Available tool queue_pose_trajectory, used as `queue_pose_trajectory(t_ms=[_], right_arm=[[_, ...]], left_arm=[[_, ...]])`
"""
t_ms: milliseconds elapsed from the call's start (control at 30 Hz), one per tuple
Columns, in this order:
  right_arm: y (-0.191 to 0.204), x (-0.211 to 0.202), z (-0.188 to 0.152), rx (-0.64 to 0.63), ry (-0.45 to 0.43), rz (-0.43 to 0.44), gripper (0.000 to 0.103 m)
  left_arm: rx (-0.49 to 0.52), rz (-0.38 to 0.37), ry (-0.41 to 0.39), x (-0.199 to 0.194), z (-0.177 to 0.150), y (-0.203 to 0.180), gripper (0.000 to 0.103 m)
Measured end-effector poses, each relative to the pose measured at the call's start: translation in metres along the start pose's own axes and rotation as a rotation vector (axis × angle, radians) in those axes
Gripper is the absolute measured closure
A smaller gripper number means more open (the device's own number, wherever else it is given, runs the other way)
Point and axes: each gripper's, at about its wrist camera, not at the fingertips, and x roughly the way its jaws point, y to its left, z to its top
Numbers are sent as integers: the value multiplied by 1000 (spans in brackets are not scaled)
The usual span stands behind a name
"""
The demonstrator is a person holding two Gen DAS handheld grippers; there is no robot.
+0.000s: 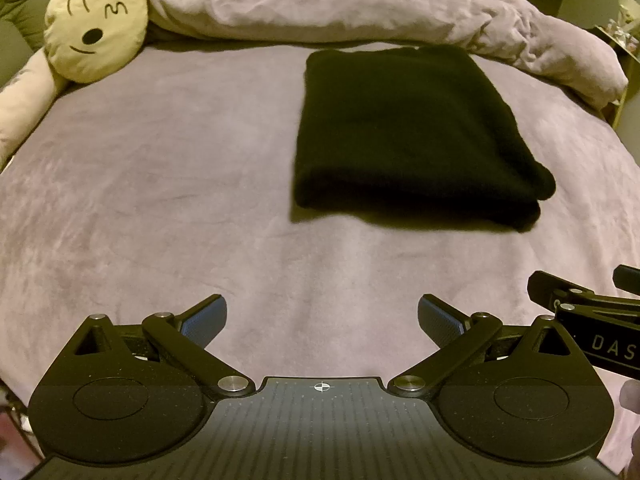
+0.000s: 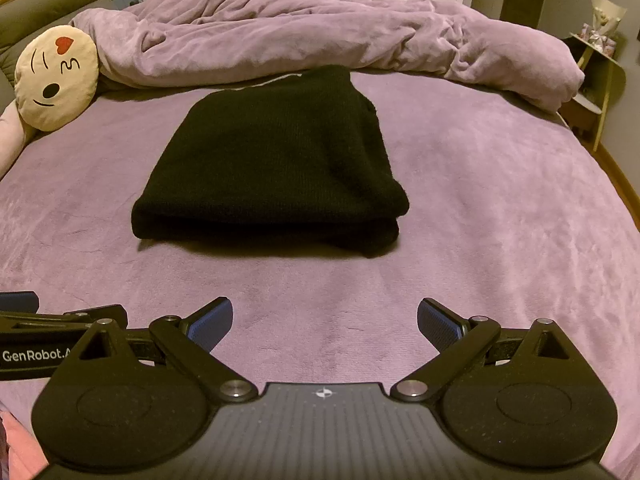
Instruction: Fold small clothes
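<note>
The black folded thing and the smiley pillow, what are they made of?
The black folded garment looks like knitted yarn, maybe wool or acrylic: matte, thick, with fine ribbed rows and soft rounded fold edges. The smiley pillow looks like short plush fabric, cream and slightly fuzzy, with the face seemingly stitched or printed on; which one is unclear. It is puffy, so probably stuffed.

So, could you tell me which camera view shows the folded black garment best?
The right wrist view: the folded black garment lies near centre, sharp, with its stacked layers visible at the near edge. The left wrist view shows it off to the right and slightly blurred.
</note>
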Motion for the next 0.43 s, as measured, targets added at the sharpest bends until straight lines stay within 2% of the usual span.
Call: queue_pose_trajectory(t_ms=[433], right_arm=[[0, -1, 0, -1, 0, 0, 4]], left_arm=[[11, 9, -8, -1, -2, -4, 0]])
